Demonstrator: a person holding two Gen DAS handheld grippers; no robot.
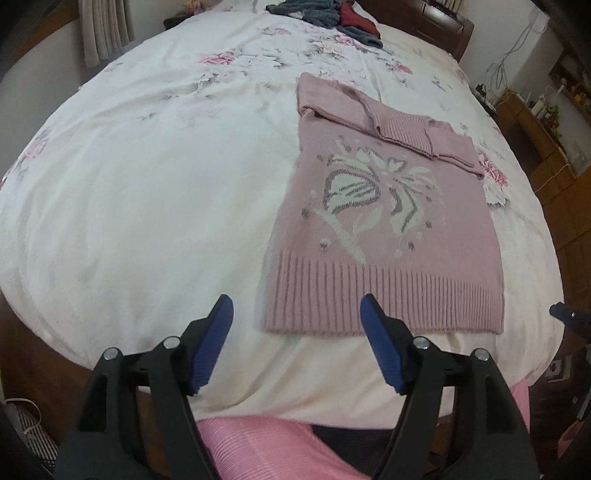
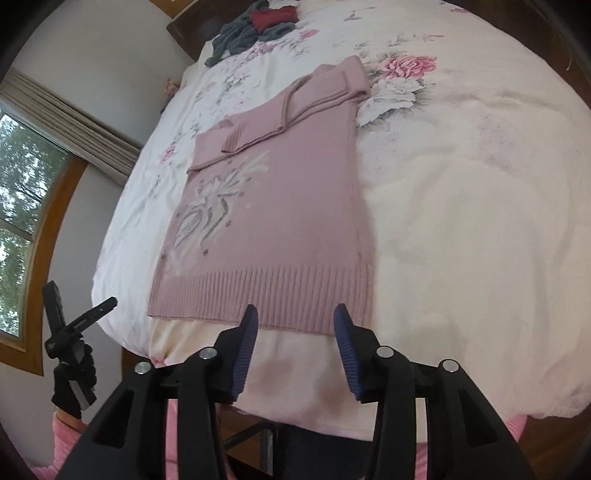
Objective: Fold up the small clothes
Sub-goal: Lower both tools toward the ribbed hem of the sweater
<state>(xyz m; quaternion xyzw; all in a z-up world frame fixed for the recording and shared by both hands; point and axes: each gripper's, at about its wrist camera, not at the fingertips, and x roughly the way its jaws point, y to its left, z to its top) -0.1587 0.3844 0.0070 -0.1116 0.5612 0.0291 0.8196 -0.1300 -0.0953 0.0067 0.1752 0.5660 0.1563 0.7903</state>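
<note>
Where the floral bedspread (image 1: 155, 192) covers the whole bed, a pink knitted sweater (image 1: 384, 229) lies flat on it near the front edge, its ribbed hem toward the person and both sleeves folded across the chest near the collar. A white and grey butterfly-like pattern is knitted into its front; no writing or label can be read on it. At the far end of the bed sits a heap of grey clothes (image 1: 317, 11) with a dark red garment (image 1: 356, 18) on top, well apart from the sweater.

The left gripper (image 1: 296, 308) hovers over the front edge of the bed with its jaws spread wide, holding nothing; its blue pads (image 1: 218, 336) are clear of the fabric, the right-hand pad showing in front of the sweater's hem. In the right wrist view this gripper appears off the bed's corner, held in a black-gloved hand (image 2: 74, 376) with a pink sleeve below it.

The right gripper (image 2: 293, 314) is also parted, somewhat less widely, and empty; its fingers frame the right part of the ribbed hem, though whether they touch the knit I cannot tell.
</note>
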